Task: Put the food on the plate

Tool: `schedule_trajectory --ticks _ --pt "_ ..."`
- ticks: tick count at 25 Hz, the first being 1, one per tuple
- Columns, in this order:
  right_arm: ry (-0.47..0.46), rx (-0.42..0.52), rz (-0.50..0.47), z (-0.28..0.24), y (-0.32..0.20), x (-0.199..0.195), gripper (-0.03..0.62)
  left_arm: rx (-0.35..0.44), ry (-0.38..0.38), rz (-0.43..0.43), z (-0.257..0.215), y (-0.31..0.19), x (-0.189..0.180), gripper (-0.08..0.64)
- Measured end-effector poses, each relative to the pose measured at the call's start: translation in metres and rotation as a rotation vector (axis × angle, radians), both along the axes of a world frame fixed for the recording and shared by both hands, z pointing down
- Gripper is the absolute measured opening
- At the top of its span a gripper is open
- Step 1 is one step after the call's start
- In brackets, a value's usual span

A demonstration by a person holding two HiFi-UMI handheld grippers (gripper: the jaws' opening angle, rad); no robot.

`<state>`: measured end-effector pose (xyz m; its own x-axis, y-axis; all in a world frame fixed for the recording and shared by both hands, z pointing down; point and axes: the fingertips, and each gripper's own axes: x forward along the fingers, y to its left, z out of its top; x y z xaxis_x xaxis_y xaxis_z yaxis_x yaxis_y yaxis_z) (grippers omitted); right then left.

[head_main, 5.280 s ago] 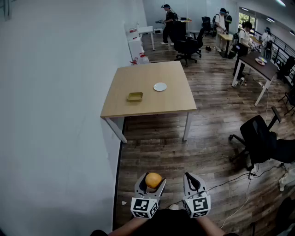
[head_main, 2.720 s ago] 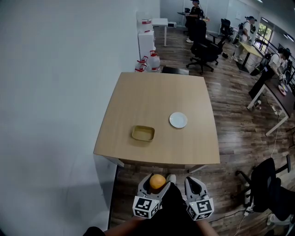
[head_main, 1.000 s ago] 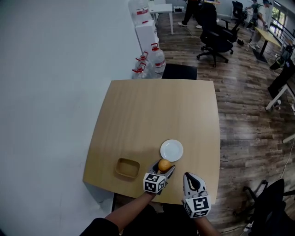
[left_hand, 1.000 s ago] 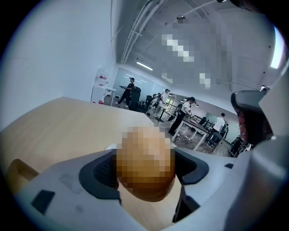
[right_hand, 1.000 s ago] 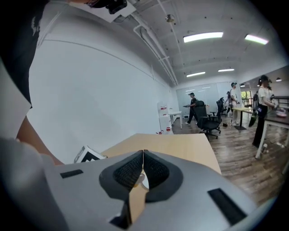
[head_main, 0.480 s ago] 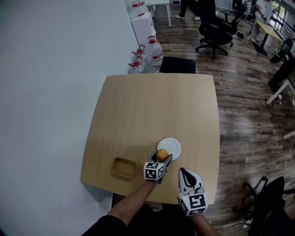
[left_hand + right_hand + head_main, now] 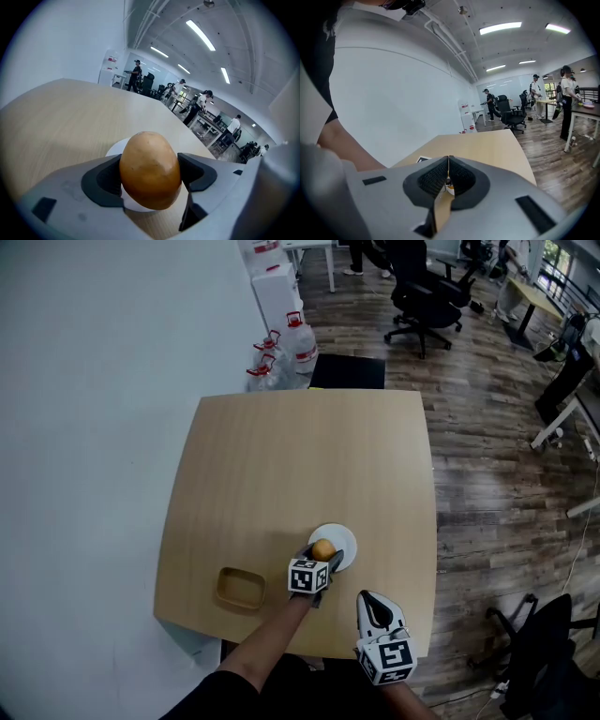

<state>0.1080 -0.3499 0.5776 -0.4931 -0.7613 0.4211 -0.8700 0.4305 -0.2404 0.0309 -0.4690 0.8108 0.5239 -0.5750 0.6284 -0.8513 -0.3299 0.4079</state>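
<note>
Item 1. Plate (image 7: 345, 544), white, round, on the table (image 7: 281, 456). It lies directly under and just beyond the tips of the left gripper (image 7: 324, 554). Contents: the food (image 7: 323, 548) is above its near-left part, but whether it touches the plate cannot be told.

Item 2. Food, one piece, rounded, orange-brown. In the left gripper view the left gripper (image 7: 151, 174) pinches the food (image 7: 150, 169) between its two jaws. The plate's white rim (image 7: 114, 149) shows behind and below the food.

Item 3. Dish (image 7: 240, 588), shallow, yellow-brown, rounded corners. It sits on the table, well to the left of the left gripper and near the table's front edge.

Item 4. Right gripper (image 7: 377, 611), jaws pressed together on nothing, as the right gripper view (image 7: 448, 175) confirms. It is held over the table's front edge, nearer the person than the left gripper and to its right.

Change record. Five seconds ago the person stood well back from the table with the food already clamped. Half a second ago the food was at the plate's near rim; it now sits further over the plate. The dish and plate have not moved.
</note>
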Motion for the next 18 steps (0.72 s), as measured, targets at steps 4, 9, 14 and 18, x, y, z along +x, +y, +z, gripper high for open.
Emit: schedule_trajectory --ticks 4,9,14,18 --pt "0.006 -0.002 0.010 0.000 0.002 0.006 0.060 -0.062 -0.031 0.051 0.018 0.005 0.011 0.327" --pt "-0.004 -0.010 0.018 0.004 0.003 0.010 0.061 -0.069 -0.086 0.090 0.027 0.001 0.016 0.328" --pt "-0.003 -0.005 0.021 0.002 -0.001 0.013 0.061 -0.064 -0.122 0.066 0.028 -0.004 0.010 0.328" --pt "-0.008 0.007 0.022 -0.001 -0.001 0.015 0.060 -0.012 -0.139 0.031 0.019 -0.009 0.003 0.331"
